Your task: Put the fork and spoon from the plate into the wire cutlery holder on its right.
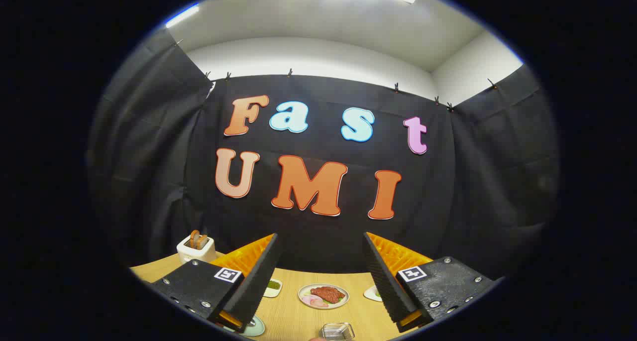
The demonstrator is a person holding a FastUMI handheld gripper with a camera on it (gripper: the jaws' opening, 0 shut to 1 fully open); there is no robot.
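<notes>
My gripper (pixel 321 276) is open, its two black fingers (pixel 259 276) spread wide with nothing between them, held high above the wooden table (pixel 288 318). Just ahead of the fingers and low down sits the top rim of a wire cutlery holder (pixel 338 330). A pale green plate (pixel 255 327) peeks out under the left finger; I cannot see a fork or spoon on it.
Beyond the fingers a plate with meat and garnish (pixel 323 295) lies on the table. A small white dish with green food (pixel 272 286) and another small dish (pixel 372 293) flank it. A white toaster with toast (pixel 196 248) stands at the far left.
</notes>
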